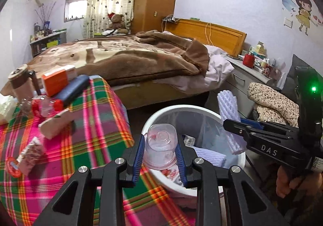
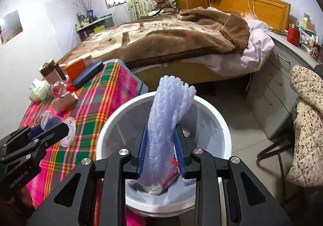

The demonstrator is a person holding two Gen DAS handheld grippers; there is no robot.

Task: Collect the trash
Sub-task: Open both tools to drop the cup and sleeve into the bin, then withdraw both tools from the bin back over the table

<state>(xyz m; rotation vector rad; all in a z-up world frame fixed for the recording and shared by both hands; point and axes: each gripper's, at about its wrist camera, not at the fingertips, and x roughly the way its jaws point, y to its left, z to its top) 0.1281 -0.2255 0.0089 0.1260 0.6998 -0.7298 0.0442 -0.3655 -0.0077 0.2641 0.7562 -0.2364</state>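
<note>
Plastic cup (image 1: 160, 146) clamped between left fingers (image 1: 139, 157), over bin (image 1: 201, 108).

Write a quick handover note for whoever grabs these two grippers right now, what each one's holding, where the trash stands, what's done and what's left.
Left gripper: shut on a clear plastic cup, held over the near rim of the white bin.
Right gripper: shut on a white foam net sleeve, above the bin's opening.
Done: some trash already lies in the lined bin.
Left: drop both pieces in. Then look over the plaid-covered table: a crushed clear bottle with a red cap, a small snack wrapper, a tan carton and an orange box lie there; which count as trash I cannot tell.
</note>
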